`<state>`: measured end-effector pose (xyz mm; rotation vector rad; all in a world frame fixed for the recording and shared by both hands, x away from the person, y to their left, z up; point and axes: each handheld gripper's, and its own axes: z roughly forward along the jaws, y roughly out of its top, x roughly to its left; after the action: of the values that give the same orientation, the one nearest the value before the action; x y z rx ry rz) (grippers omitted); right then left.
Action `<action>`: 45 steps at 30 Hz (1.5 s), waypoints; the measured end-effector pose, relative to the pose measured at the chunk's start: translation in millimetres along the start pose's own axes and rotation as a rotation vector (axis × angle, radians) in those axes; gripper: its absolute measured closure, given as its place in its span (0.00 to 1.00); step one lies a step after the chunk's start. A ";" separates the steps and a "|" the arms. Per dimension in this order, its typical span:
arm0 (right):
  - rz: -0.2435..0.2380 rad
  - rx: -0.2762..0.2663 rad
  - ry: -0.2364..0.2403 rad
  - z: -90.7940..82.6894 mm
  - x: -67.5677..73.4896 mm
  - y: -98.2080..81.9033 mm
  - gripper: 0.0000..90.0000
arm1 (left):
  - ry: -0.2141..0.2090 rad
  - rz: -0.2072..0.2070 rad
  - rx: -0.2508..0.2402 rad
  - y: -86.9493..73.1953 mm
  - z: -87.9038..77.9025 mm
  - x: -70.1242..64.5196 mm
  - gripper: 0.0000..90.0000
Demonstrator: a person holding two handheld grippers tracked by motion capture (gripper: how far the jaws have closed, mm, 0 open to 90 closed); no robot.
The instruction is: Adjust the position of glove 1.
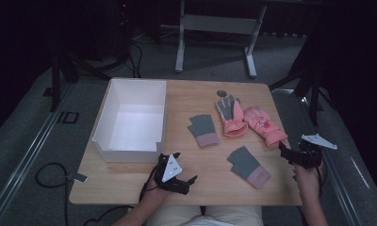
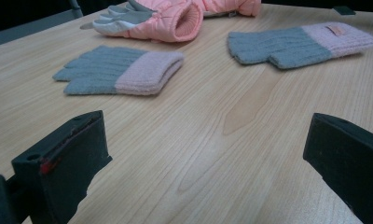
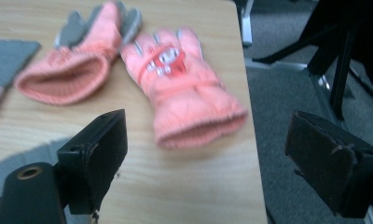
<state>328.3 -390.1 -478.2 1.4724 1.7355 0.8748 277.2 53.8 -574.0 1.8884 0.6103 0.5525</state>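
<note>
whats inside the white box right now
Nothing that can be seen: the white box shows a bare floor in the high view. The strip just behind its near wall is hidden. All four gloves lie outside on the table.

A pale wooden desk (image 1: 196, 99) carries a white open box (image 1: 132, 117) on its left half. To the right lie two grey-and-pink knit gloves (image 1: 203, 130) (image 1: 248, 166), apart from each other, and two pink padded gloves (image 1: 230, 117) (image 1: 265, 125) touching side by side near the far right edge.

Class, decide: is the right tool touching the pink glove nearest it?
Apart. The right gripper view shows the right tool open, with bare table between its jaws and the pink glove.
</note>
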 end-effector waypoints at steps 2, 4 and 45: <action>-0.017 -0.015 -0.004 -4.1 3.1 10.2 0.14 | -0.001 -0.001 -0.001 0.0 0.0 0.1 0.00; -0.033 -0.035 -0.010 -7.5 6.7 19.7 0.14 | 0.000 -0.005 -0.001 0.0 0.1 0.3 0.00; -0.205 -0.091 0.413 5.3 122.3 138.4 0.27 | -0.005 0.003 0.000 0.2 0.5 -0.2 0.00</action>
<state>390.9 -250.7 -374.3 1.0822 2.0672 1.1896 277.4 53.3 -574.0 1.8898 0.6049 0.5498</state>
